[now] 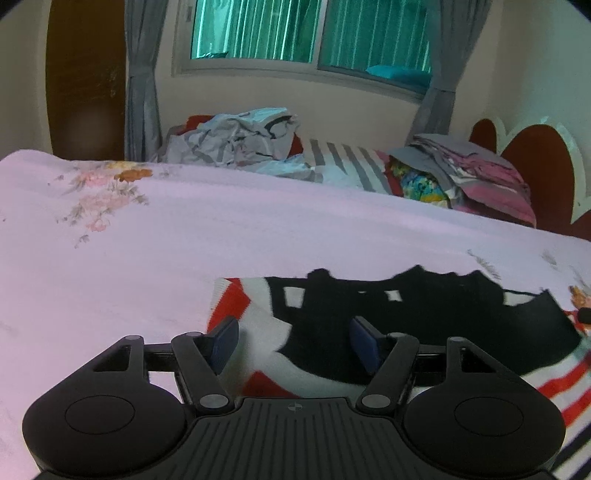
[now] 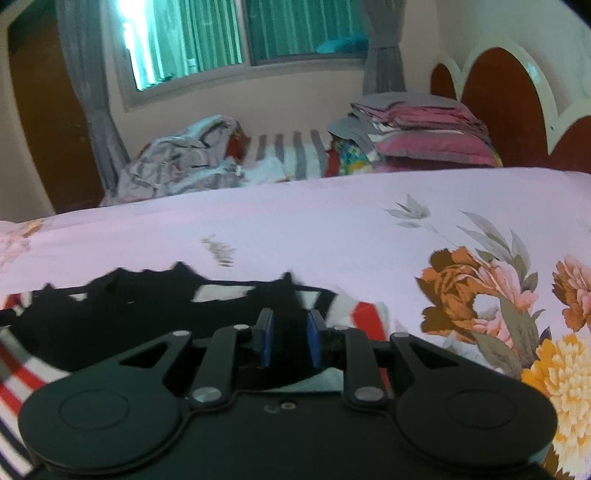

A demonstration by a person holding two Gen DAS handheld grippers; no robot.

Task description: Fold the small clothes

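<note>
A small garment with red, white and black stripes and a large black print (image 1: 406, 325) lies flat on the pink floral bedsheet (image 1: 147, 240). My left gripper (image 1: 295, 343) is wide open just above the garment's left part, its blue pads (image 1: 225, 341) on either side of the cloth. In the right wrist view the same garment (image 2: 147, 314) lies at the lower left. My right gripper (image 2: 288, 339) hangs over the garment's right end with its jaws partly open, a narrow gap between the blue pads (image 2: 266, 341), and nothing held between them.
A crumpled grey sheet pile (image 1: 240, 140) and a striped cloth (image 1: 343, 162) lie at the bed's far side. A stack of folded pink and grey linens (image 1: 472, 173) sits by the red headboard (image 1: 535, 158). A window with grey curtains (image 1: 310, 33) is behind.
</note>
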